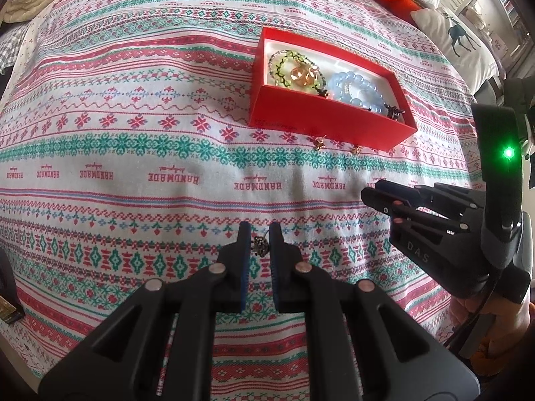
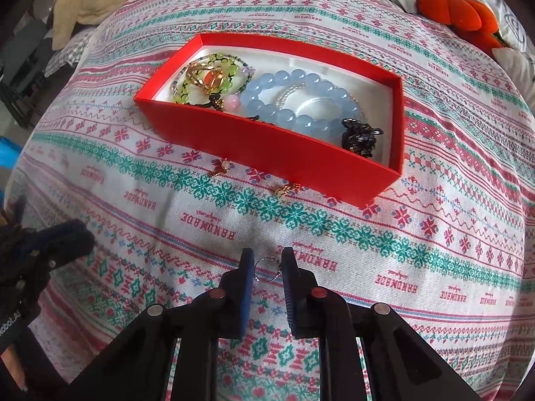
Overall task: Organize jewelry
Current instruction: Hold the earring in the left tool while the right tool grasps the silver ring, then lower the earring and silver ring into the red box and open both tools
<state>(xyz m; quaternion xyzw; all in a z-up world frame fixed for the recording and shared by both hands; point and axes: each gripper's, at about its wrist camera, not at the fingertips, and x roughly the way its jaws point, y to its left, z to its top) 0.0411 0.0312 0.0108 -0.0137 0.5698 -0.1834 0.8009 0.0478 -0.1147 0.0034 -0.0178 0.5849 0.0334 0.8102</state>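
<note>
Two gold earrings [image 2: 220, 167] dot the patterned bedspread [image 1: 133, 133]; both grippers' fingers pinch small jewelry.

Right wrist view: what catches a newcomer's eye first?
The red box on the patterned bedspread, holding a blue bead bracelet and green beads. Two small gold earrings lie on the cloth just in front of it. Nearest, the right claw pinches a thin ring.

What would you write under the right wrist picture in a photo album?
Right gripper pinching a thin silver ring off the patterned cloth, red jewelry box waiting ahead.
</note>
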